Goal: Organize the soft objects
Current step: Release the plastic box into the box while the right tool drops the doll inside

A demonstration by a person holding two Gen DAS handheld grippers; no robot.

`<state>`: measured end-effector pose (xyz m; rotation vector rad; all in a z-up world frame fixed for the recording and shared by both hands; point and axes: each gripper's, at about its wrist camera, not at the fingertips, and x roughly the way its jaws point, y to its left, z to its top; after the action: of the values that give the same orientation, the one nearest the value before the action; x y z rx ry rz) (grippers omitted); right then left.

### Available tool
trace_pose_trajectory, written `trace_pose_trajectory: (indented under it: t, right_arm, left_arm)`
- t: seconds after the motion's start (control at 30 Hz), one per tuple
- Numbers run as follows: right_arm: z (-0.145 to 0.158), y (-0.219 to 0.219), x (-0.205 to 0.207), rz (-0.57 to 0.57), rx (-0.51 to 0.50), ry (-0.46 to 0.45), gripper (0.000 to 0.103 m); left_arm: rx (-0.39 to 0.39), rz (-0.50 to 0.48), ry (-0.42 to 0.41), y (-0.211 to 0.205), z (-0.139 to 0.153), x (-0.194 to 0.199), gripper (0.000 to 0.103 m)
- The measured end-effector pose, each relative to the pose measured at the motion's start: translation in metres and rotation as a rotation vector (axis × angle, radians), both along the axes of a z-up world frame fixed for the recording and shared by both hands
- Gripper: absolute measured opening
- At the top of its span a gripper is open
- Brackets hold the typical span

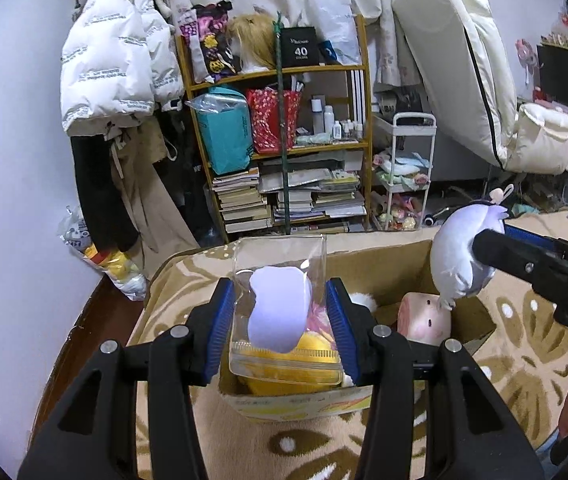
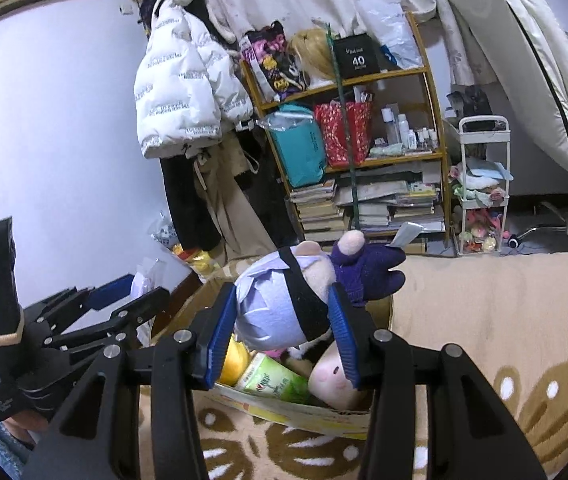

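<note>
My left gripper [image 1: 280,320] is shut on a clear zip bag [image 1: 284,312] with a pale lilac shape and yellow and pink things inside, held over the open cardboard box [image 1: 295,404]. My right gripper [image 2: 282,328] is shut on a lilac plush doll [image 2: 276,308] with a black band and dark purple clothes, above the same box [image 2: 303,412]. In the left wrist view the doll [image 1: 457,248] hangs at the box's right side. Inside the box lie a pink plush [image 1: 423,320], a yellow plush [image 2: 234,362] and a green carton [image 2: 272,382].
The box stands on a beige patterned blanket [image 2: 483,320]. Behind are a wooden shelf [image 1: 280,152] with books and bags, a white cart [image 1: 407,168], hanging coats [image 1: 112,72] and a leaning white mattress [image 1: 455,60]. A plastic bag of toys [image 1: 104,260] lies on the floor.
</note>
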<state>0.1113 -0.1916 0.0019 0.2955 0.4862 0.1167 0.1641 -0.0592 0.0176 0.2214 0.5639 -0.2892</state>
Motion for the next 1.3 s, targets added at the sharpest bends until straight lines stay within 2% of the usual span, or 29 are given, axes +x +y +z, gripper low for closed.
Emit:
trace_pose_trajectory:
  t: [0.3,0.43,0.6,0.77,0.83,0.87,0.93,1.07,1.13,1.2,1.3]
  right_arm:
    - [-0.024,-0.011,0.021,0.009,0.04,0.059,0.05]
    - [-0.033,-0.014,0.026,0.037,0.06,0.073,0.051]
    - [-0.037,-0.011,0.029,0.045,0.063,0.084,0.053]
    - [-0.036,-0.007,0.026,0.047,0.042,0.087,0.063]
    - [-0.034,-0.007,0.023,0.042,0.038,0.084,0.066]
    - [-0.032,-0.008,0.021,0.038,0.035,0.082,0.067]
    - [-0.029,-0.008,0.017,0.03,0.03,0.077,0.079]
    - [-0.019,-0.008,0.005,0.01,-0.003,0.06,0.088]
    - [-0.015,-0.008,-0.001,0.005,-0.012,0.062,0.099]
    - [-0.011,-0.008,-0.007,0.003,-0.011,0.063,0.103]
    - [-0.005,-0.005,-0.016,-0.008,-0.025,0.067,0.103]
  left_arm:
    - [-0.019,-0.026,0.088,-0.012,-0.029,0.024,0.047]
    - [-0.016,-0.029,0.1,-0.015,-0.035,0.029,0.048]
    - [0.001,-0.023,0.092,-0.014,-0.039,0.026,0.064]
    - [0.033,-0.002,0.092,-0.009,-0.042,0.018,0.071]
    - [0.038,0.012,0.083,-0.007,-0.04,0.014,0.079]
    - [0.037,0.016,0.076,-0.005,-0.038,0.011,0.08]
    - [0.036,0.025,0.076,-0.001,-0.034,0.005,0.083]
    - [0.023,0.042,0.055,0.005,-0.022,-0.009,0.089]
    - [0.037,0.047,0.035,0.006,-0.016,-0.017,0.093]
    - [0.047,0.04,0.014,0.007,-0.011,-0.028,0.095]
    - [0.051,0.039,0.006,0.009,-0.005,-0.04,0.095]
